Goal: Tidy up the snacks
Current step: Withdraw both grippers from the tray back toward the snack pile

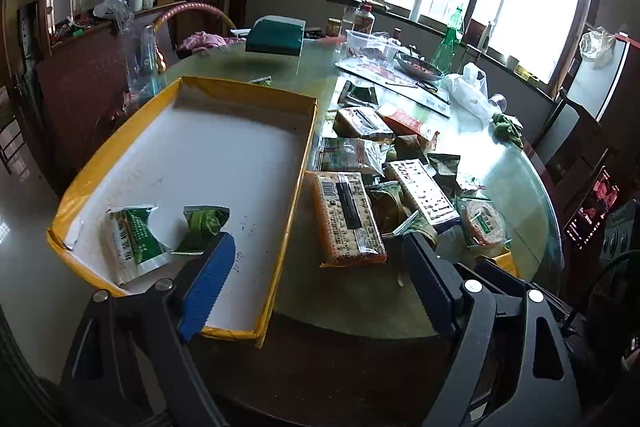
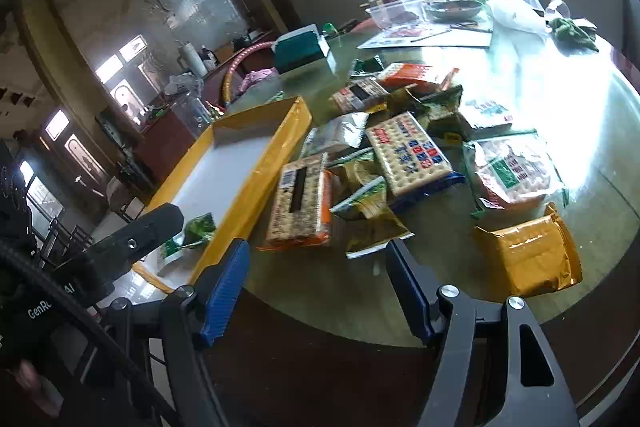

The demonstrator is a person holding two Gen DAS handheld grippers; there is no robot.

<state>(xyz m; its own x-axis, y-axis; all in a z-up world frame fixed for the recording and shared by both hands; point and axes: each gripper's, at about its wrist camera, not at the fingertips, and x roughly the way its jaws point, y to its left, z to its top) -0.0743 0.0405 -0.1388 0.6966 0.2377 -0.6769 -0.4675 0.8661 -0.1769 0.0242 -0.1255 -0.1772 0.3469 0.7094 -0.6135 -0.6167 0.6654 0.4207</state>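
Left tongs point(image 1: 316, 259) pointed forward and downward, jaws spread wide, nothing between the pads. One blue ribbed pad point(image 1: 208, 287) faced the lens; the other pad showed edge-on and dark. Right tongs point(image 2: 316, 267) were angled down likewise, jaws apart, empty, a bit narrower than the left. Left tongs' black body point(image 2: 132, 243) showed at the left edge of the right wrist view.

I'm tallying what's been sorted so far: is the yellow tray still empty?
No, the yellow tray already holds two green snack packets near its front corner.
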